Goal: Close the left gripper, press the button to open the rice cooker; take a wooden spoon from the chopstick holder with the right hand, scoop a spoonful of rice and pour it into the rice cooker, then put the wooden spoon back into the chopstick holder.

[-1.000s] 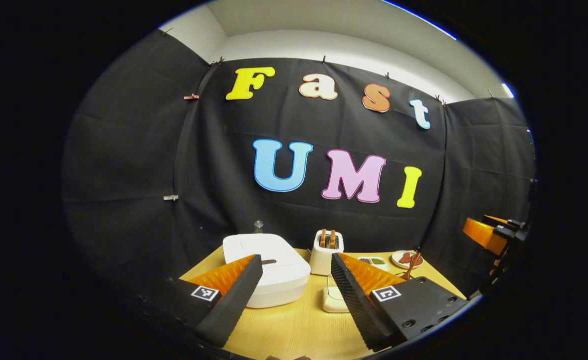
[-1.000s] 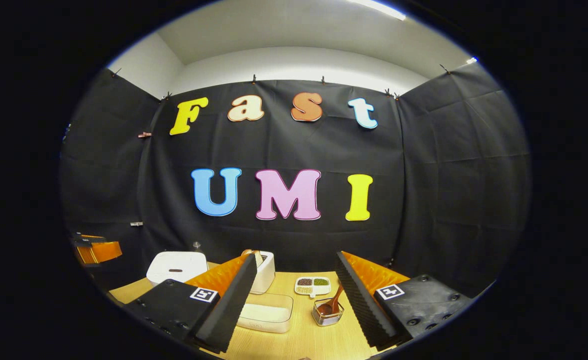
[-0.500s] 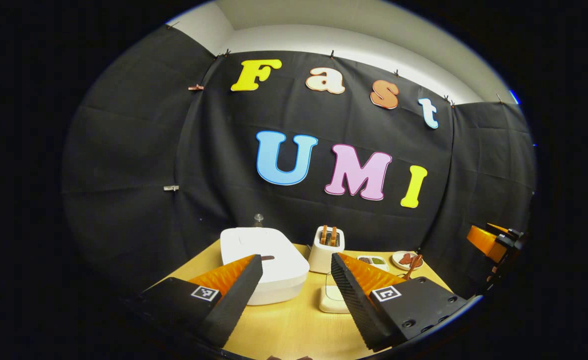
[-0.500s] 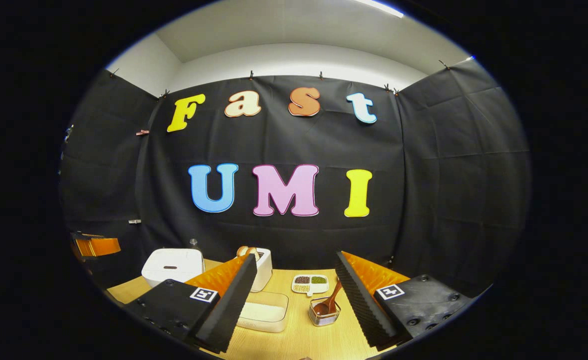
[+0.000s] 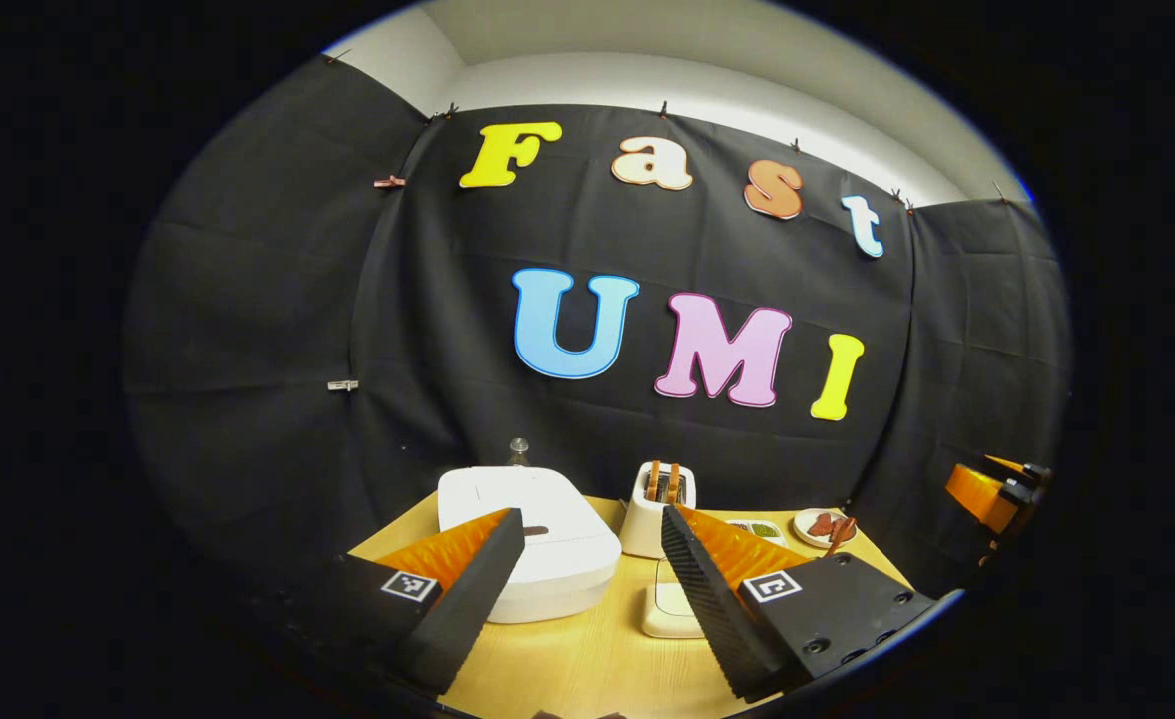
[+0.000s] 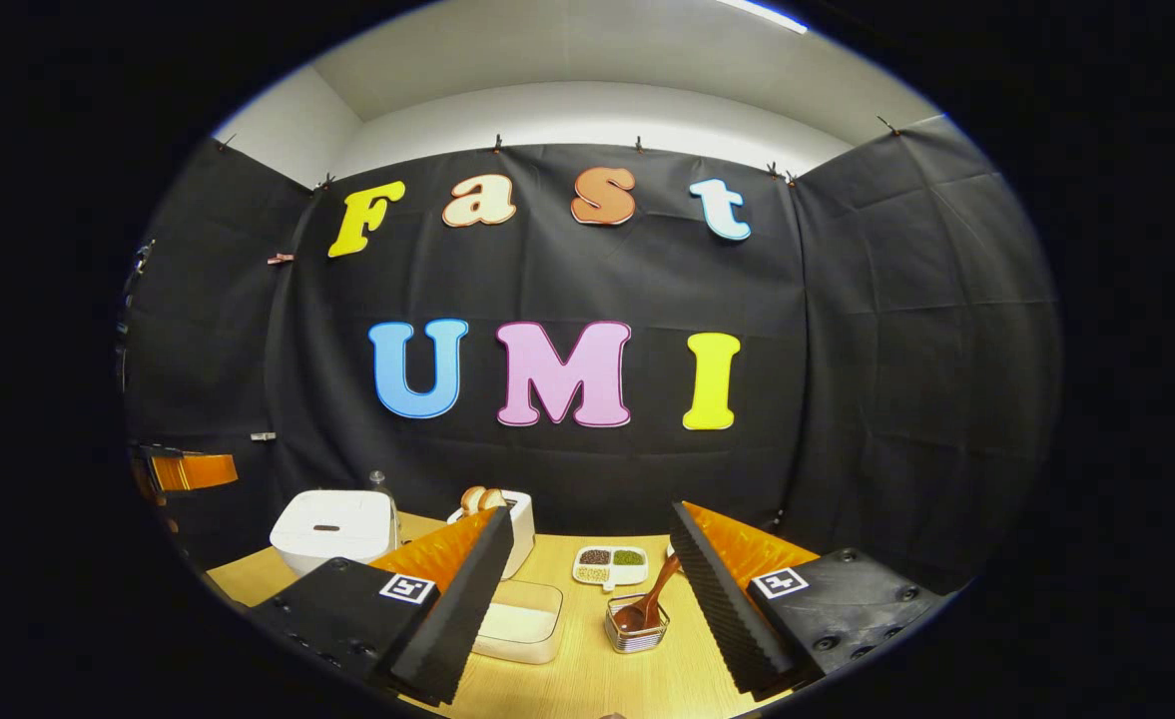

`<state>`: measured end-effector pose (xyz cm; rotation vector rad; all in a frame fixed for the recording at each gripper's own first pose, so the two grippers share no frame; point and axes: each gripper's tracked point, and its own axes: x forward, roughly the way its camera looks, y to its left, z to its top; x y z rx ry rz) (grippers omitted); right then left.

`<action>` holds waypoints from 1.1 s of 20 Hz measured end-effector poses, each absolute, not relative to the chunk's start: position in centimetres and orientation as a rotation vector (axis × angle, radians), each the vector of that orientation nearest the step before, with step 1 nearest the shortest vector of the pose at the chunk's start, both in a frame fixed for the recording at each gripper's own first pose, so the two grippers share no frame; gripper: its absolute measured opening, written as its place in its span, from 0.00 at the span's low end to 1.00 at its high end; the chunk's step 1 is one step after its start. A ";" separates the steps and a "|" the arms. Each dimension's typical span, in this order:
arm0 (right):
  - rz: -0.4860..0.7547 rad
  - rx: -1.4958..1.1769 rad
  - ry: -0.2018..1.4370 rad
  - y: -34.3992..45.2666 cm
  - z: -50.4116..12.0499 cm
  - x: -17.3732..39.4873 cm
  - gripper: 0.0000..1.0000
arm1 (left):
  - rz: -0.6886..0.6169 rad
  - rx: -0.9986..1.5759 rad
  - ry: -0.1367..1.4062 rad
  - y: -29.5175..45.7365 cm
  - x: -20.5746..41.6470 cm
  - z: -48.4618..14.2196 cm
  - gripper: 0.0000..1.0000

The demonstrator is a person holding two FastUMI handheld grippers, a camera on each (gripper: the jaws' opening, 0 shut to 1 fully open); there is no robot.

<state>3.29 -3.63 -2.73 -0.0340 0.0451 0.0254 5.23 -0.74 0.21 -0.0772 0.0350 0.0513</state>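
— Step in hand? Looks like the very first one. Left claw (image 5: 587,589) hanging above the near edge of the surface (image 5: 587,659), fingers spread wide, nothing between them. Rice cooker (image 5: 537,544) ahead and a little to its left, lid down, small dark button (image 5: 537,530) on the front of the lid.

— And the right claw (image 6: 587,599)?

— Equally wide apart, empty, also short of everything. Wooden spoon (image 6: 652,599) leaning in the chopstick holder (image 6: 635,629), a small wire basket just ahead, between the fingers in the right gripper view. Untouched, by the look of it.

— Rice?

— Probably in the shallow white container (image 6: 519,621) just left of the holder; contents hard to make out. Toaster (image 6: 507,524) behind it, divided dish of beans (image 6: 610,565) farther back, neither part of the job.

— Next move, then?

— Bring the left fingers together first, then forward and down onto the button with the closed tip. Worth aiming squarely: small target, and a glancing push would likely slide off the smooth lid. Right side best kept waiting until the lid springs up.
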 end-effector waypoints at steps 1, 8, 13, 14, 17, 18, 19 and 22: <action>0.023 -0.032 0.047 -3.9 -2.9 3.5 0.99 | 0.058 -0.082 0.028 -0.7 5.6 0.7 0.95; 0.030 -0.018 0.053 -4.9 -3.1 5.2 0.99 | 0.087 -0.100 0.062 1.1 10.0 1.3 0.84; 0.052 -0.029 0.068 -5.5 -4.0 6.7 0.99 | 0.114 -0.077 0.118 3.2 14.4 0.4 0.46; 0.056 -0.024 0.077 -5.6 -4.3 7.0 0.99 | 0.122 -0.082 0.135 3.6 15.4 -0.1 0.40; 0.057 -0.017 0.084 -6.2 -5.0 7.9 0.99 | 0.215 -0.106 0.173 5.7 17.8 -1.7 0.08; 0.050 -0.020 0.090 -6.7 -5.4 8.2 0.99 | 0.198 -0.135 0.197 5.0 18.7 -2.6 0.08; 0.044 -0.018 0.097 -7.1 -5.8 8.4 0.99 | 0.163 -0.156 0.226 4.3 19.6 -3.6 0.07; 0.022 0.032 0.093 -8.3 -6.0 8.8 0.99 | 0.147 -0.088 0.309 4.7 22.0 -6.6 0.07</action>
